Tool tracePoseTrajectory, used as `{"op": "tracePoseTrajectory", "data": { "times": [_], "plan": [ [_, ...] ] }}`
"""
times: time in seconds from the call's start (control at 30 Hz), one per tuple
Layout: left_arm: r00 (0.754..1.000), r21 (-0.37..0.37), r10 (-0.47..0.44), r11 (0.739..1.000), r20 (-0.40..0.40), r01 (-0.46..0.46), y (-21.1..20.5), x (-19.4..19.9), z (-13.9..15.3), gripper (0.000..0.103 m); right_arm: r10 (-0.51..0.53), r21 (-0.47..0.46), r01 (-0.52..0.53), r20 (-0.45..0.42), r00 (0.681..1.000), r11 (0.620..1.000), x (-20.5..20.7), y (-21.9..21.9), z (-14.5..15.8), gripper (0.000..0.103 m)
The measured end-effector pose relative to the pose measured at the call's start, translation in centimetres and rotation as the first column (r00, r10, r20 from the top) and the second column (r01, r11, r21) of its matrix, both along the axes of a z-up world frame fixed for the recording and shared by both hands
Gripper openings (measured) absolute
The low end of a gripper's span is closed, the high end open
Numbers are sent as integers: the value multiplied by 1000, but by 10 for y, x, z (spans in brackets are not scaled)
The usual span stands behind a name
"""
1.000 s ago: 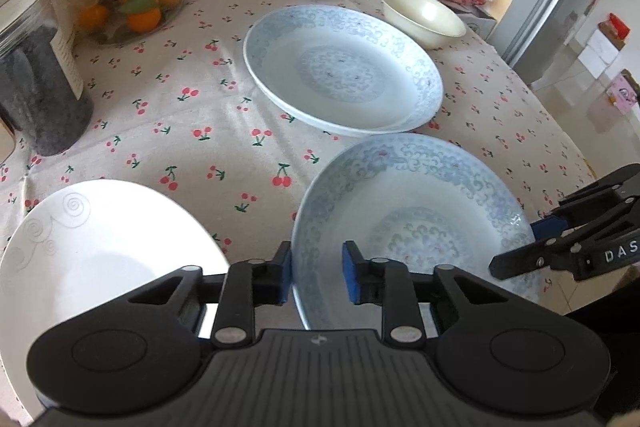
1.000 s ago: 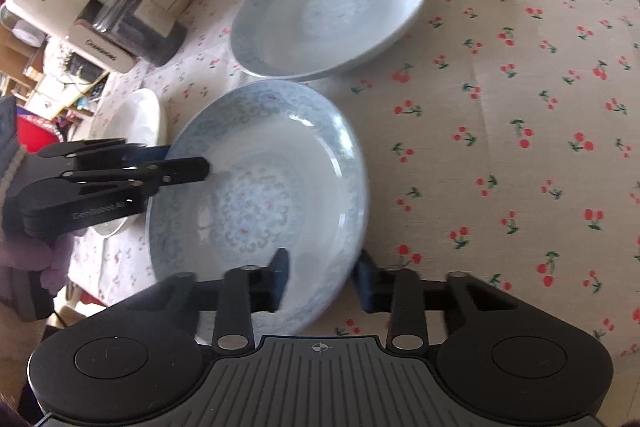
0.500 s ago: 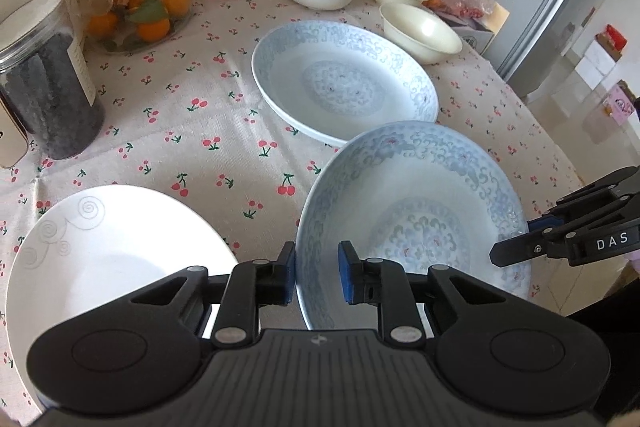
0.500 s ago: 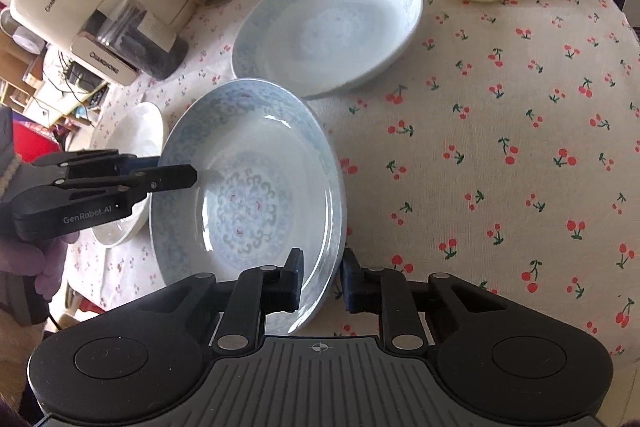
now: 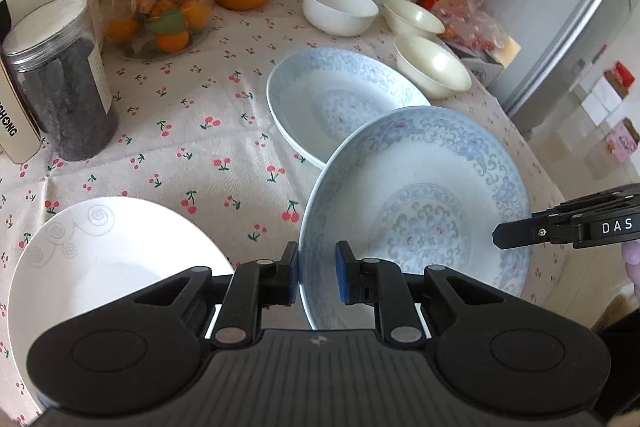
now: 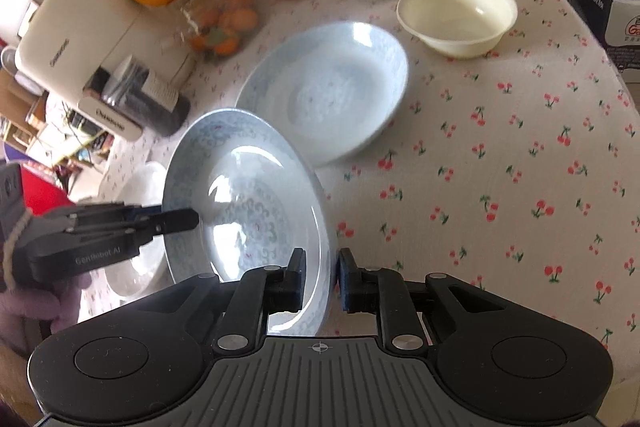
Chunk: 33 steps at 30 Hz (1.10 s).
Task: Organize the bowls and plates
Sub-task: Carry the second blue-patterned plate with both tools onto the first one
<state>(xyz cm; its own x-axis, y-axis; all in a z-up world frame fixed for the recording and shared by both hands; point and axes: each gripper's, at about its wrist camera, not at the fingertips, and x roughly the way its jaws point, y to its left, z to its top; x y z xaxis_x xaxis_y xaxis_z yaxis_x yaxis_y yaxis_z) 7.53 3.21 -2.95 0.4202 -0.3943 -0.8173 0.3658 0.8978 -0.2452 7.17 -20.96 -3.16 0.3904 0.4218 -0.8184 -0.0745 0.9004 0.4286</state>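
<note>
Both grippers clamp one round pale-blue patterned porcelain plate (image 5: 416, 219) by opposite rims: the left gripper (image 5: 317, 277) and the right gripper (image 6: 320, 281). It hangs tilted above the cherry-print tablecloth (image 5: 192, 131), just in front of a matching blue plate (image 5: 340, 99)

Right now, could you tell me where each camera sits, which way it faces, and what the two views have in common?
Left wrist: on the left gripper, looking forward across the table; its own fingers straddle the lifted blue plate's rim, and the right gripper reaches in from the right.
Right wrist: on the right gripper, facing the same table from the opposite rim of the lifted blue plate; the left gripper enters from the left.
Shared: the held plate, the second blue plate, the bowls.
</note>
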Motion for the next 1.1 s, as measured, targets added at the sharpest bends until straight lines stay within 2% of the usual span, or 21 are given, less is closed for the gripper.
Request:
{"op": "tracePoseTrajectory", "data": {
  "times": [0.43, 1.1],
  "plan": [
    [993, -51, 115, 992, -23, -116, 2, 21, 3, 15, -91, 32, 90, 35, 995, 995, 30, -7, 8, 17],
    [965, -77, 257, 963, -41, -260, -11, 64, -3, 15, -257, 52, 255, 39, 966, 966, 106, -23, -7, 17]
  ]
}}
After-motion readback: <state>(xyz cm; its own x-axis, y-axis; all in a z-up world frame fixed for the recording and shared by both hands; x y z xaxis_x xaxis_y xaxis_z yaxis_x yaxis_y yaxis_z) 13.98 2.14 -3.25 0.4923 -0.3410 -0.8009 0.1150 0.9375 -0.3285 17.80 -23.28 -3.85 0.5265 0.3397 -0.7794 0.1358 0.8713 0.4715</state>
